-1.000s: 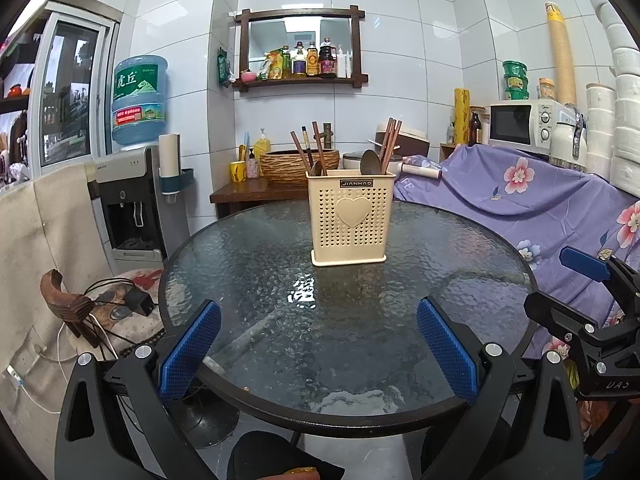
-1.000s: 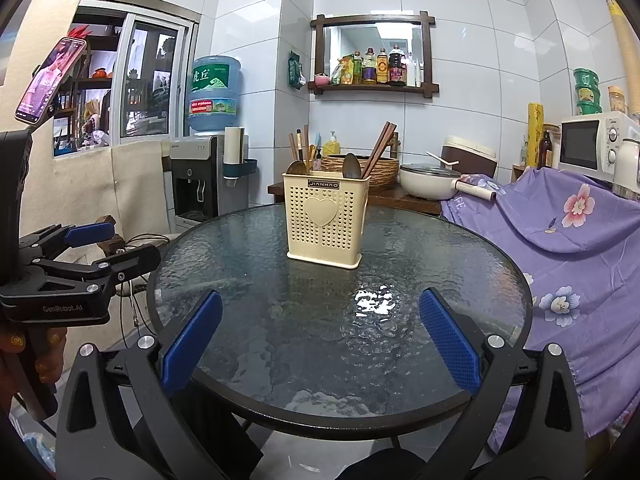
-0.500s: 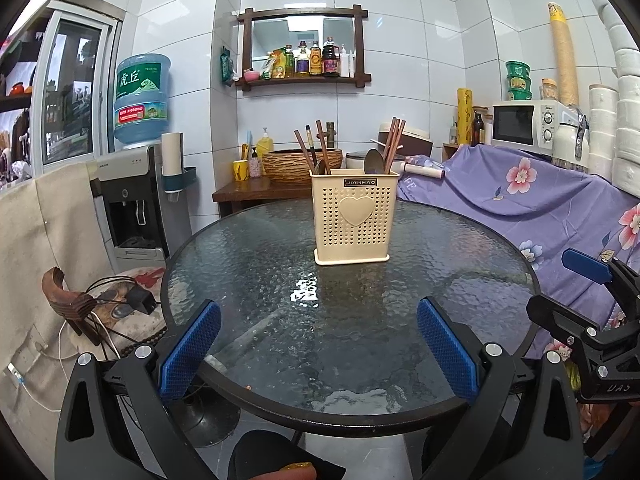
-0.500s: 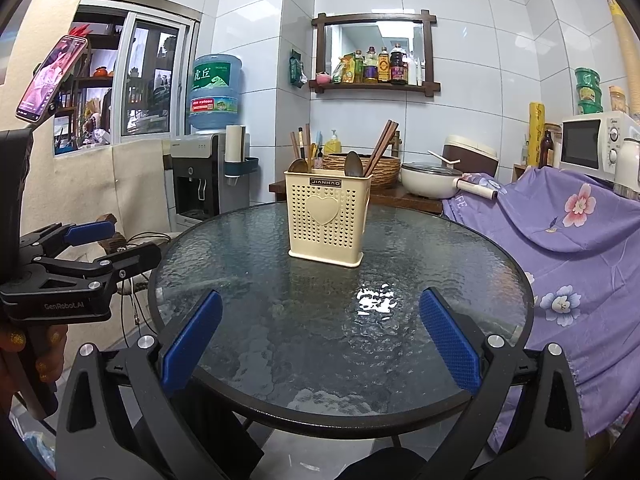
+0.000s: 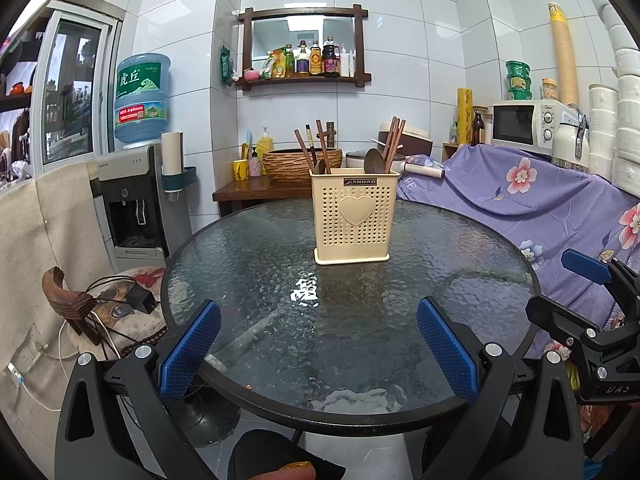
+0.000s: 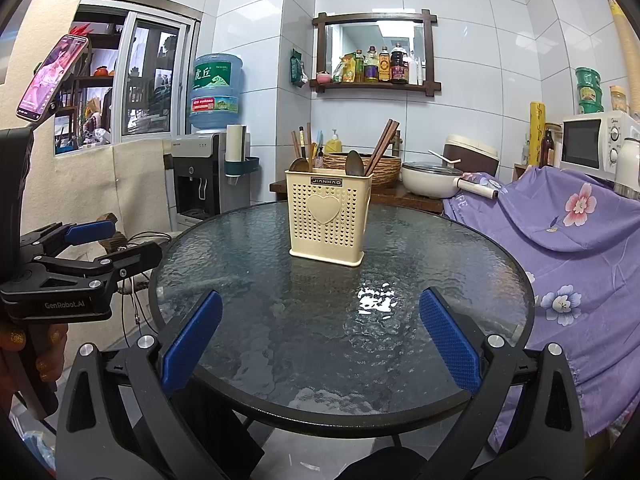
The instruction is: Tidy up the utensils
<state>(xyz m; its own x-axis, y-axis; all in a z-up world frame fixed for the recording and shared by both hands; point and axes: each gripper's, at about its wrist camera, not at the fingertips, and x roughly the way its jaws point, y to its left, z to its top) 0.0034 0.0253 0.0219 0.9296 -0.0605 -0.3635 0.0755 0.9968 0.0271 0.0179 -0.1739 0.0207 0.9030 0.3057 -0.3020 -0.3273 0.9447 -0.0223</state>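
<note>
- A round glass table (image 5: 248,280) on a dark rim fills the middle of both wrist views.
- A cream perforated utensil holder (image 5: 354,218) stands upright on the far half of the table, its heart-embossed face turned toward both cameras.
- In the holder, brown chopsticks (image 5: 394,140) stand with their long axes near vertical: one bundle leans right at the right compartment, others (image 5: 322,146) lean slightly left at the left one.
- Two spoons (image 6: 354,163) stand bowl-up among them, handles down inside.
- The left gripper (image 5: 318,350) hovers at the near table edge, its blue-padded jaws spread wide and empty; the holder lies well ahead, between the fingers' lines of sight.
- The right gripper (image 6: 320,344) sits likewise at the near edge, jaws wide apart and empty, the holder well apart and straight ahead.
</note>
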